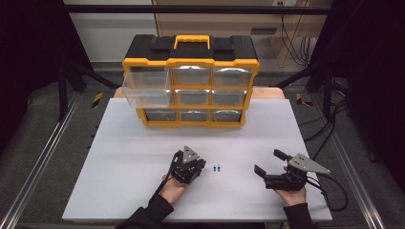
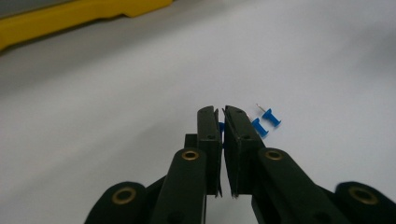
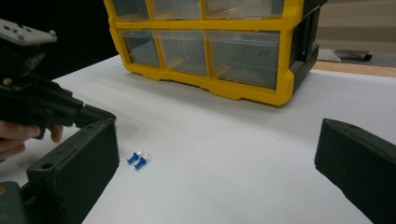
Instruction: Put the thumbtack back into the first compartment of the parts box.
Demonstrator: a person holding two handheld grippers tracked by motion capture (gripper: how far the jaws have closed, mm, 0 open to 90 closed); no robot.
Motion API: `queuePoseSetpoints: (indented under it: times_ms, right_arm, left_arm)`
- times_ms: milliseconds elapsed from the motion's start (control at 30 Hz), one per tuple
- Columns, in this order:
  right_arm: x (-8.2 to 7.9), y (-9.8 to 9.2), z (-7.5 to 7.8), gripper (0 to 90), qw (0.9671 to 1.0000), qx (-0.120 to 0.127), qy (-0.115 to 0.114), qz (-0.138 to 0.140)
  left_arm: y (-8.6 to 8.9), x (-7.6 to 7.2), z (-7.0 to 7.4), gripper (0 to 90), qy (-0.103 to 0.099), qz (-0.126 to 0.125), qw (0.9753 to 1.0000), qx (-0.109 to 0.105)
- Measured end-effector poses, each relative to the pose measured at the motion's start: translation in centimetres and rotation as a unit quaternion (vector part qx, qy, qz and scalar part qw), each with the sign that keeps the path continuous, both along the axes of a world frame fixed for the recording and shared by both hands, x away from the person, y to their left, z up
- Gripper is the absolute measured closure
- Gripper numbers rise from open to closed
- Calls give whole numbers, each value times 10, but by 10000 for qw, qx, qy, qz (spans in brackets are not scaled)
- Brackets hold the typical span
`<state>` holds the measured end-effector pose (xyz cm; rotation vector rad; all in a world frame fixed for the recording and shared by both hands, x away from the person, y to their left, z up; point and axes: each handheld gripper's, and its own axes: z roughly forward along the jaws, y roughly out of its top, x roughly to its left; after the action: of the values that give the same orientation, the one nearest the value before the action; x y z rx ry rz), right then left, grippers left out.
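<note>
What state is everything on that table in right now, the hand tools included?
Left gripper: jaws nearly shut, empty, beside the pins.
Right gripper: jaws wide open, empty.
Blue push pins: two, lying loose on the table.
Top-left drawer: pulled out.
Other drawers: pushed in.

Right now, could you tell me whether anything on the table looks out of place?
Yes: the top-left drawer of the yellow organizer hangs pulled out while the others sit flush, and two blue pushpins lie loose on the white table.
</note>
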<state>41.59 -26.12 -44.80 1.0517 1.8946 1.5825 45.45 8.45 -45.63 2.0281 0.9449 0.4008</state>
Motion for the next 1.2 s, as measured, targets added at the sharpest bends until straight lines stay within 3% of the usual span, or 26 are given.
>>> queuePoseSetpoints:
  times_ms: [133,467,800,1200]
  right_arm:
    - [0,2,0,5,10000,94,32,-13]
    - [0,2,-1,5,10000,-20,34,-20]
    - [0,2,-2,6,10000,-94,5,1]
    - [1,2,-3,6,9999,-150,15,2]
  left_arm:
    - [13,-3,13,849,-68,27,9998,-161]
    - [50,-6,44,849,-284,171,9982,-496]
    - [77,-8,77,849,-510,236,9966,-600]
    - [94,-10,109,849,-789,258,9942,-690]
